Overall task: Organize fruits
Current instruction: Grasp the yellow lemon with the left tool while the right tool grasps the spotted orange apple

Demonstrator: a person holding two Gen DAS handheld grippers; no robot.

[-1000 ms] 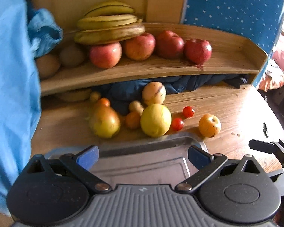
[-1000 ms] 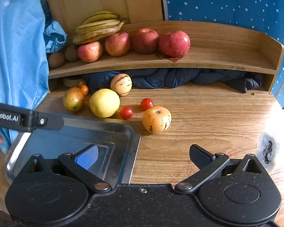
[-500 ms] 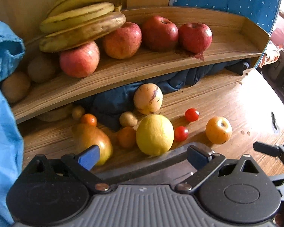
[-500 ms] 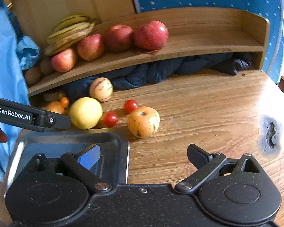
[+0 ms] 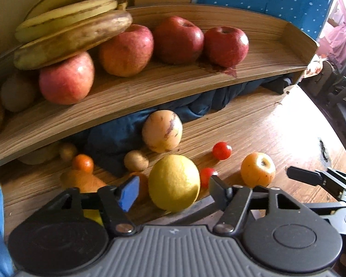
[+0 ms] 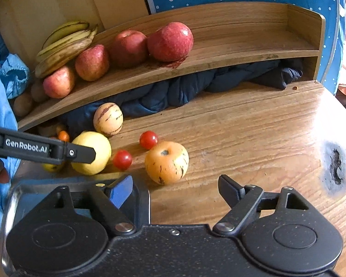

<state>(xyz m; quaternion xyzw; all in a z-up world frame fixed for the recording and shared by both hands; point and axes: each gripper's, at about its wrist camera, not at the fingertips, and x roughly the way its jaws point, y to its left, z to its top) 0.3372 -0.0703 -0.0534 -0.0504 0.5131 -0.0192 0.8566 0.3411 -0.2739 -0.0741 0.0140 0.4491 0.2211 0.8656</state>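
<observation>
Partly done, seemingly: apples and bananas shelved, loose fruit left on bench. Left gripper closing around yellow fruit, not yet clamped; right gripper closing, empty, near orange fruit.

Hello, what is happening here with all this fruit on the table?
A person is sorting fruit with a handheld tool in each hand. The left tool is closing around the big yellow fruit, which sits between its fingers; a firm grip is not clear yet. The right tool is also closing, just short of the orange speckled fruit. Apples and bananas already lie on the wooden shelf. A metal tray waits nearby.
</observation>
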